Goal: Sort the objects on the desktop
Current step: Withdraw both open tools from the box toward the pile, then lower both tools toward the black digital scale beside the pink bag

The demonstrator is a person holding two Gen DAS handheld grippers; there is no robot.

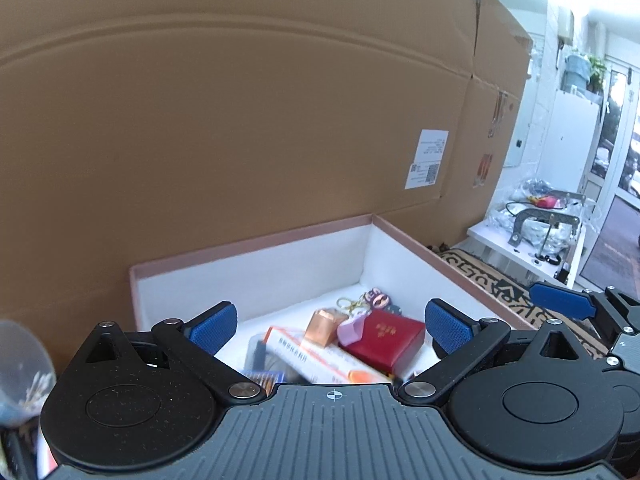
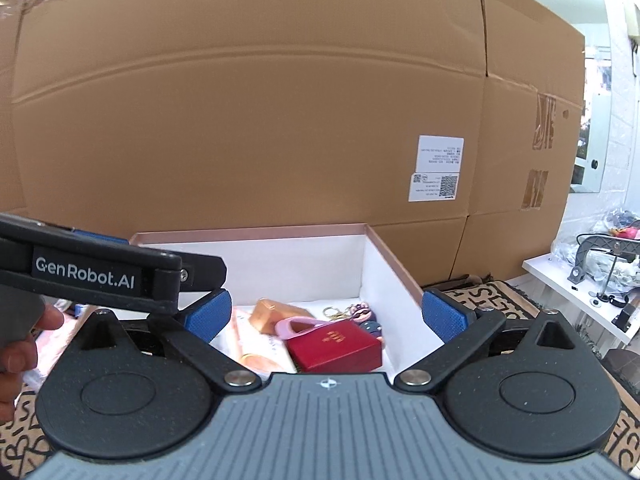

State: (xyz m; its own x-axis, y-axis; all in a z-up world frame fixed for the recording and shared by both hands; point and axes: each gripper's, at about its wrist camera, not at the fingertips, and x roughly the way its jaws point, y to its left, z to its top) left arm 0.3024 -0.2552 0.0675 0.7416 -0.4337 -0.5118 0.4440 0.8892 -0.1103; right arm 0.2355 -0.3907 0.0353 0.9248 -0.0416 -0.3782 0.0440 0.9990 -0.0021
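Both grippers' fingers, left (image 1: 338,326) and right (image 2: 338,316), spread empty over the box (image 2: 394,268) (contents blurred, perhaps cartons).

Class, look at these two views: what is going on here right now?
A person is sorting small items into a pink-rimmed box in front of a big cardboard carton. Both hand-held grippers, left and right, are open and empty above the box. Inside lie a red case, an orange-and-white packet, a small copper box and a keychain.
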